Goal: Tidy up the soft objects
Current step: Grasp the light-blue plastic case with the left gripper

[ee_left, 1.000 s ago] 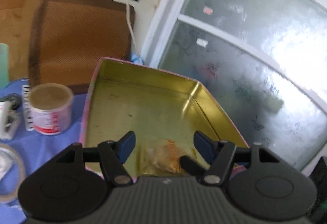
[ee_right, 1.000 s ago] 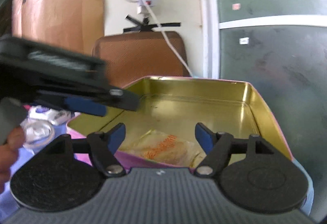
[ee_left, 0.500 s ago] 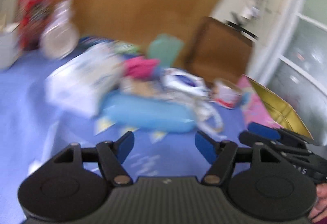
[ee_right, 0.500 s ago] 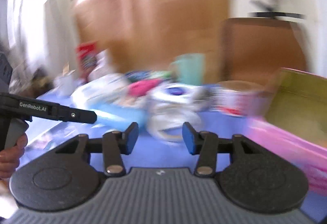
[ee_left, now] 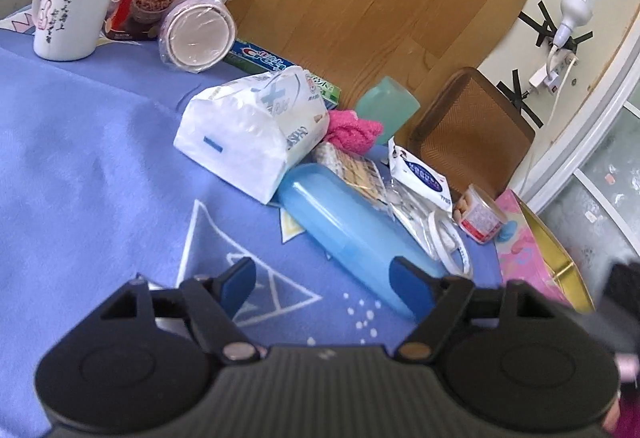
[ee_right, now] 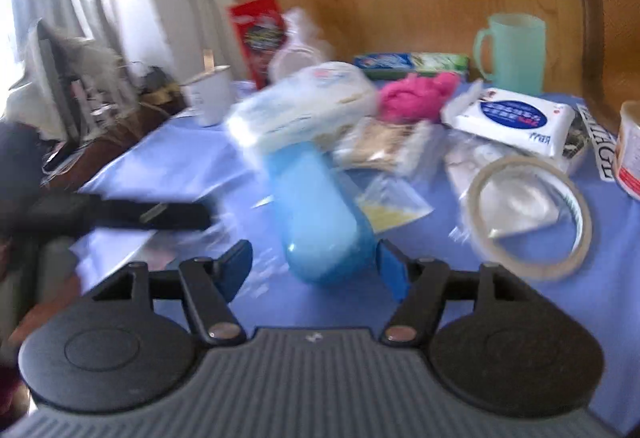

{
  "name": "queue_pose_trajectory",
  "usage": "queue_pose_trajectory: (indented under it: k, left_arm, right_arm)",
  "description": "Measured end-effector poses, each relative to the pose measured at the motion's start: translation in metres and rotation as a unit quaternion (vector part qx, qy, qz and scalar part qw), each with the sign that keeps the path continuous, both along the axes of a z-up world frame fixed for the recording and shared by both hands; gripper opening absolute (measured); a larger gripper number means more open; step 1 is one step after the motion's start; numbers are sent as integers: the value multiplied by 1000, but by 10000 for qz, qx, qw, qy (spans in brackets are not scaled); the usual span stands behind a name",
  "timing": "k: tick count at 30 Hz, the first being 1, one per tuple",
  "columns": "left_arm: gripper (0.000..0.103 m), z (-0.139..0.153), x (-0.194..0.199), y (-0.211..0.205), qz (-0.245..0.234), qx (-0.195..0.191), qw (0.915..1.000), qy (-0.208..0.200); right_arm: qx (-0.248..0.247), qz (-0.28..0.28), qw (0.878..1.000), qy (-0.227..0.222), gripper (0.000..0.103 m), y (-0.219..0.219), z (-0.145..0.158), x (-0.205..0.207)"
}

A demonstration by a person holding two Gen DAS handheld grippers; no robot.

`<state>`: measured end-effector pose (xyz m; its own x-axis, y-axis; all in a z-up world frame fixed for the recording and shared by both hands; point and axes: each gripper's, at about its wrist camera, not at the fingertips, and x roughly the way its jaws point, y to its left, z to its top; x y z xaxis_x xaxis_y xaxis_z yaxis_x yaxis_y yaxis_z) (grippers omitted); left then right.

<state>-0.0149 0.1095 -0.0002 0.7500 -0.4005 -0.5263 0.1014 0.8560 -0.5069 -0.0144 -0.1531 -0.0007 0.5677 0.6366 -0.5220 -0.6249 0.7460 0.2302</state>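
I am looking at a heap of things lying on the blue cloth of the desk. The soft ones are a white tissue pack with crinkled plastic wrap, puffy and sagging at one end, a fuzzy pink cloth bunched up just behind it, and a flat white wet-wipe packet with a dark blue label. The tissue pack is leaning on one end of a light blue plastic case, and a clear bag of crackers is resting on that case between the tissue pack and the wipes.

The right wrist view is smearing badly, so the tissue pack and the pink cloth are showing there only as blurred shapes, and print on the wipes is not readable. The gold tin with its pink outside is being cut off at the right edge of the left view, with a dark blurred shape covering its near corner. The pink cloth is half hidden behind the tissue pack.

My left tongs are hanging open with nothing between them, having just been widening, over bare cloth near the front edge; the tissue pack is lying well ahead of them, and the blue case is running past the right finger. My right tongs are also standing open and empty, just widened, with the near end of the blue case sitting between the fingertips without the pads pressing it; the soft things are lying beyond, toward the far edge.
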Motion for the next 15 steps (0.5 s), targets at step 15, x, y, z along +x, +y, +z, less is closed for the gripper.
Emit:
queue_pose_trajectory:
  k: [15]
  left_arm:
    - [57,-2,41,-41,-178,-94,9990,397]
  right_arm:
    - [-817,-293,9957,-319,55,47,-12,14]
